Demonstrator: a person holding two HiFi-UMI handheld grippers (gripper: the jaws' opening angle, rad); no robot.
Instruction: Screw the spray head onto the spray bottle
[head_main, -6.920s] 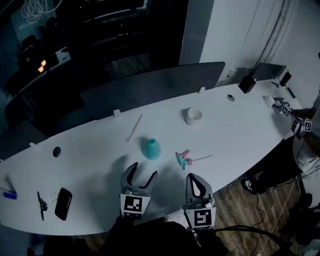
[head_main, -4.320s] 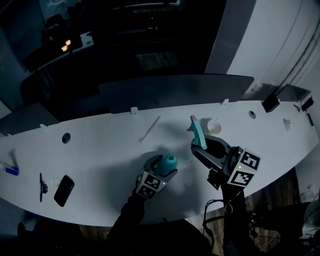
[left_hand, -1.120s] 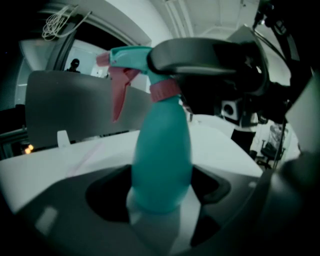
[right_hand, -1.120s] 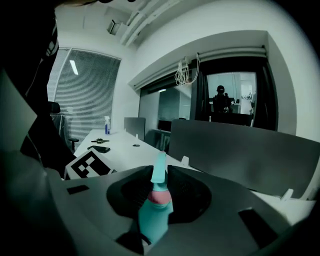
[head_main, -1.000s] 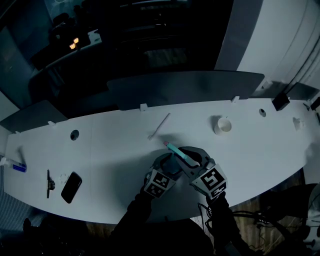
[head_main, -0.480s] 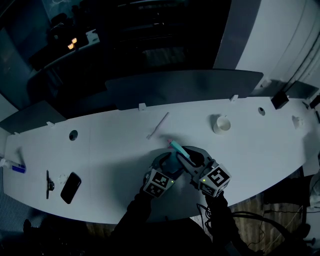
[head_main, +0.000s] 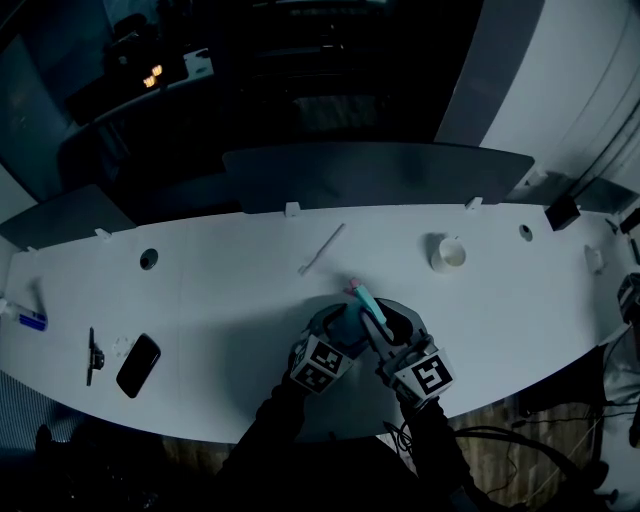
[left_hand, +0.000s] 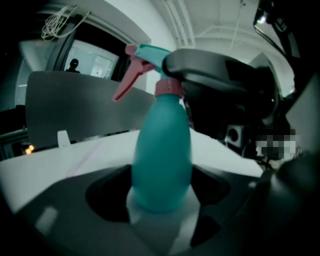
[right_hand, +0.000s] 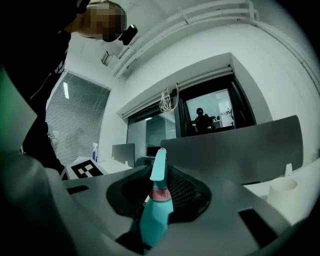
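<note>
Teal spray bottle (left_hand: 162, 155) sits btwn the jaws of the L tool (head_main: 338, 328), close to the tabletop's (head_main: 220, 300) front edge, approx. mid-length. The L tool's jaws stand wide and clamp the bottle's lower body from both sides. The bottle looks upright in the left gripper view. Can't tell whether its base touches the tabletop.

Spray head (left_hand: 146, 59) (teal body, pink trigger, pink collar) is on top of the bottle, w/ the collar right on the neck. How far it's threaded on can't be told. R tool (head_main: 384, 318) comes in from the right-end side and pinches the head, jaws nearly together on it. The right gripper view shows the head's narrow teal part and pink collar squeezed btwn the two dark jaws. The trigger points toward the far edge.

The two tools sit side by side, marker cubes toward the person.

Elsewhere on the tabletop:
- White cup (head_main: 447, 253) toward the right end, nearer the far edge, well apart from the bottle.
- Thin white stick (head_main: 322, 249) near the far edge, approx. ctr.
- Dark phone (head_main: 138, 365) flat by the front edge at the left end, w/ a thin dark object (head_main: 92, 355) just beside it.
- Small blue item (head_main: 30, 320) at the left end.
</note>
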